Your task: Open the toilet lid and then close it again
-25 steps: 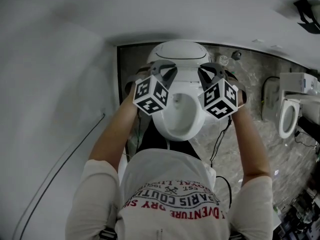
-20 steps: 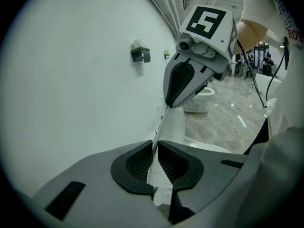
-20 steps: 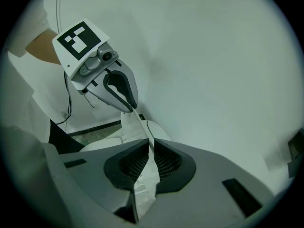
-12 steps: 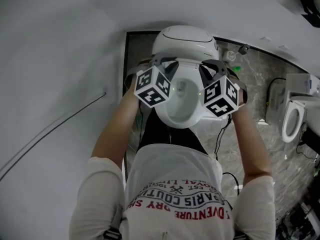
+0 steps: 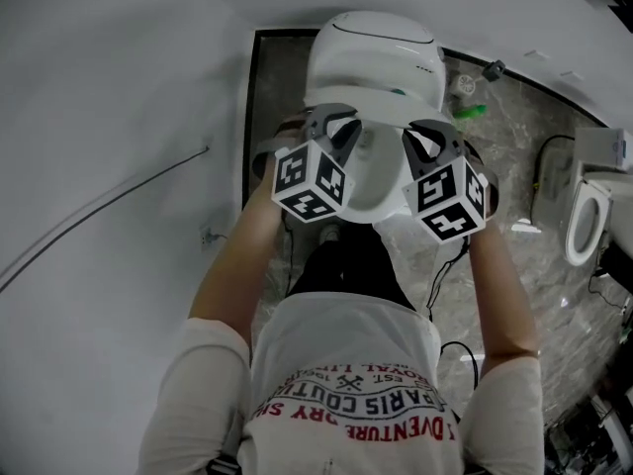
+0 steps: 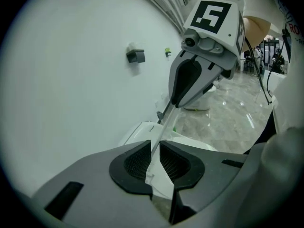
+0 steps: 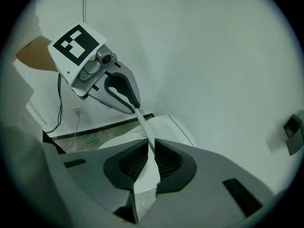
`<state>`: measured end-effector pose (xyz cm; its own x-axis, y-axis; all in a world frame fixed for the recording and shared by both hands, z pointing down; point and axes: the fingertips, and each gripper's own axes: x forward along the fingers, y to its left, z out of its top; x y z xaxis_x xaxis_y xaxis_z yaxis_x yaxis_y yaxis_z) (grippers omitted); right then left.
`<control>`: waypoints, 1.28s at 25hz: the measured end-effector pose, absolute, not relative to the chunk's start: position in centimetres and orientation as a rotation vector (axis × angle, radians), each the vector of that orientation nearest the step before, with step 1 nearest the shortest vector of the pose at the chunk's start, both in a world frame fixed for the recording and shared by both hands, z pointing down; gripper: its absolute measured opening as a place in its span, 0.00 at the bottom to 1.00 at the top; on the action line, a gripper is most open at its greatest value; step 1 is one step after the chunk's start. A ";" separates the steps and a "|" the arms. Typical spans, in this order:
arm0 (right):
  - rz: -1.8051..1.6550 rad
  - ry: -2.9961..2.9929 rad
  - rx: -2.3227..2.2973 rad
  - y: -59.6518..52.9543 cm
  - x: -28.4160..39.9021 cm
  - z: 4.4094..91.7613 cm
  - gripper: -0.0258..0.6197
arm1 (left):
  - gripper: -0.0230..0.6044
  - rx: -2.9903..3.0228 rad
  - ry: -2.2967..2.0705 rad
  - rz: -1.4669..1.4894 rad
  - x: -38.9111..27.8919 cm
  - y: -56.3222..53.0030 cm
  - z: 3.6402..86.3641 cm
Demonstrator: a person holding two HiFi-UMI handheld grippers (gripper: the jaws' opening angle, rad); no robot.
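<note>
Head view looks straight down on a person in a white printed t-shirt (image 5: 346, 364) standing over a white toilet (image 5: 376, 52), arms stretched forward, one hand-held gripper in each hand. The left hand-held gripper (image 5: 334, 127) and the right hand-held gripper (image 5: 427, 135) sit on either side of the bowl, both pointing down and away from the person, with their marker cubes facing up

The toilet lid (image 6: 156, 177) is at the front of the toilet between the two grippers. Both gripper views show it edge-on as a thin white strip running from one set of jaws across to the other gripper

Right gripper view: jaws clamped tight on the lid's edge, pads pressed on both faces. Left gripper view: the lid's edge sits between the jaws too, but they've just been easing apart, and the pads look like they only flank it loosely rather than pinching it

Marble-look floor (image 5: 514, 176) runs off to the right, with a second toilet (image 5: 584, 221) at the frame edge. A plain pale wall (image 5: 119, 87) fills the left side, with a thin cable (image 5: 109, 201) running along it
</note>
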<state>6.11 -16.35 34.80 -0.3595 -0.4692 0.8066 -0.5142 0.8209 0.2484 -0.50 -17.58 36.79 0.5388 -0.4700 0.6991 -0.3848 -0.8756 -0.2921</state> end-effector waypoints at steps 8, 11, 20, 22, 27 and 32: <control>0.047 -1.919 0.801 -10.4 5.3 37.7 0.07 | 0.13 -2.692 0.624 -1.261 -1.3 -11.7 39.5; 0.085 -1.898 0.816 -7.7 5.3 39.2 0.07 | 0.14 -2.709 0.602 -1.281 -1.3 -9.1 40.9; 0.215 -1.900 0.761 -1.1 4.5 44.2 0.07 | 0.16 -2.735 0.545 -1.339 -2.0 -2.5 45.9; 0.226 -1.899 0.742 -0.1 4.3 45.4 0.07 | 0.16 -2.715 0.527 -1.354 -2.3 -1.5 47.1; 0.275 -1.892 0.681 2.2 4.3 48.1 0.07 | 0.17 -2.729 0.481 -1.403 -2.1 0.9 49.7; 0.395 -1.923 0.658 4.5 4.5 51.0 0.07 | 0.19 -2.782 0.434 -1.440 -2.0 3.3 52.5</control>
